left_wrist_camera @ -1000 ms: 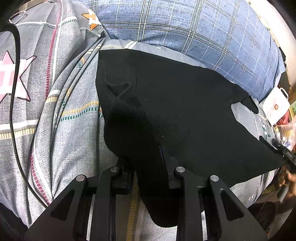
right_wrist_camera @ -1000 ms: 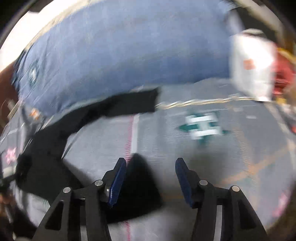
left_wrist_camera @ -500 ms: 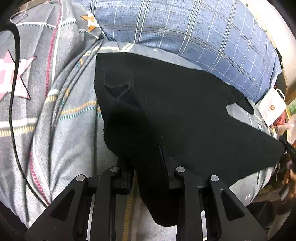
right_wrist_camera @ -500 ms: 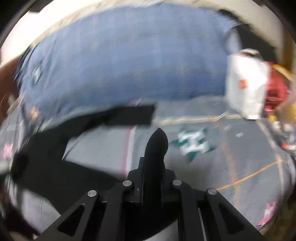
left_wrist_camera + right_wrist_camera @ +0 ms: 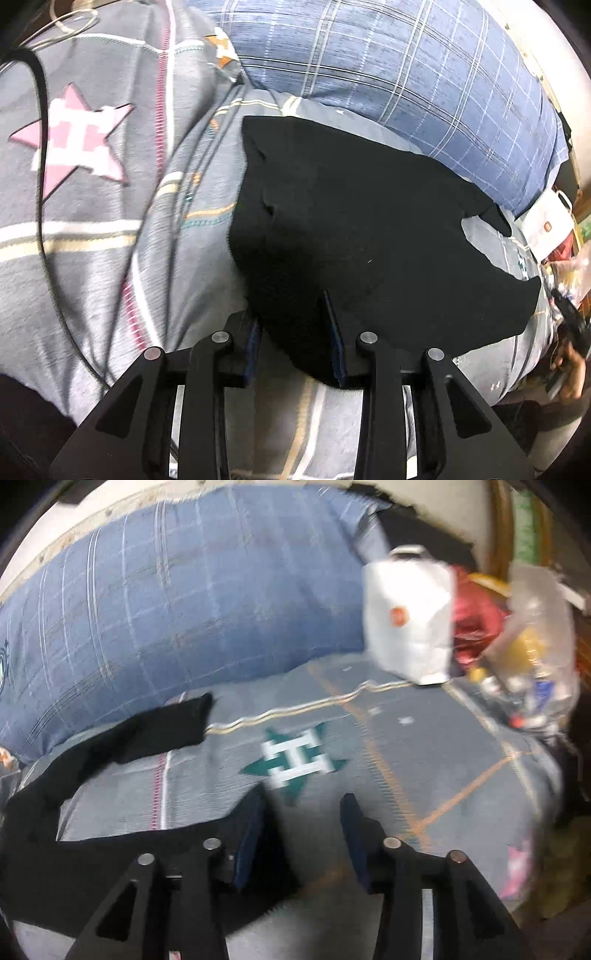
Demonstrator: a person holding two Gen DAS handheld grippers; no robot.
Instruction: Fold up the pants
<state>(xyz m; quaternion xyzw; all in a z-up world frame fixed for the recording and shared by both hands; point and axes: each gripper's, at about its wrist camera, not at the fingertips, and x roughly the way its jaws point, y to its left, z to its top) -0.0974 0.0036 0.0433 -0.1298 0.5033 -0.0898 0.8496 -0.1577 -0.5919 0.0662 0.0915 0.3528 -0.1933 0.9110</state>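
Note:
The black pants (image 5: 362, 229) lie spread on the grey patterned bedspread (image 5: 92, 229). My left gripper (image 5: 291, 317) is open, its jaws apart around the near edge of the pants, with the cloth lying between them. In the right wrist view the pants (image 5: 122, 738) show as two black legs at the left. My right gripper (image 5: 303, 812) is open, and the end of the near leg lies by its left finger (image 5: 247, 830), not gripped.
A blue plaid pillow (image 5: 406, 74) lies behind the pants; it also shows in the right wrist view (image 5: 184, 602). A white paper bag (image 5: 406, 616) and plastic bags of clutter (image 5: 532, 627) stand at the right bed edge. A black cable (image 5: 44, 184) runs over the bedspread at the left.
My right gripper closed on the pant leg half a second ago and has now opened, letting it go. My left gripper has opened wider around the pants' edge and shifted.

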